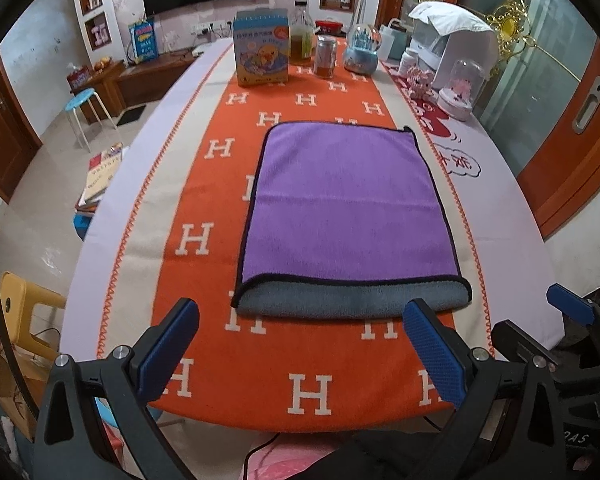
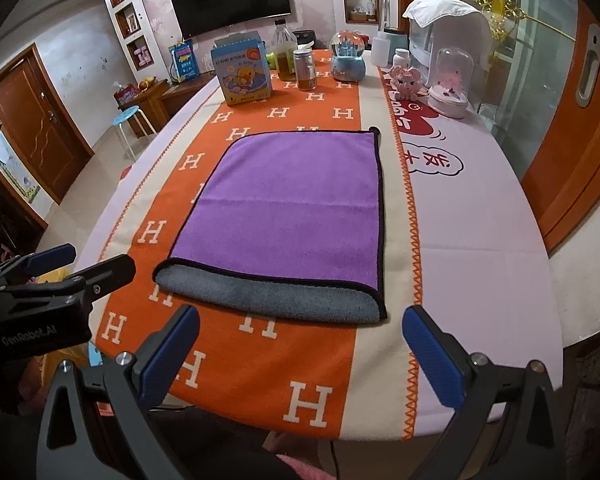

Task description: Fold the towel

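Both grippers hang spread wide and empty over the near table edge, my left gripper and right gripper side by side, holding nothing. Just ahead of my fingertips the towel lies flat on the orange runner, apparently doubled once, purple face up with a grey strip of the lower layer showing nearest me. I judge I'm held back here to choose corners for the next fold.
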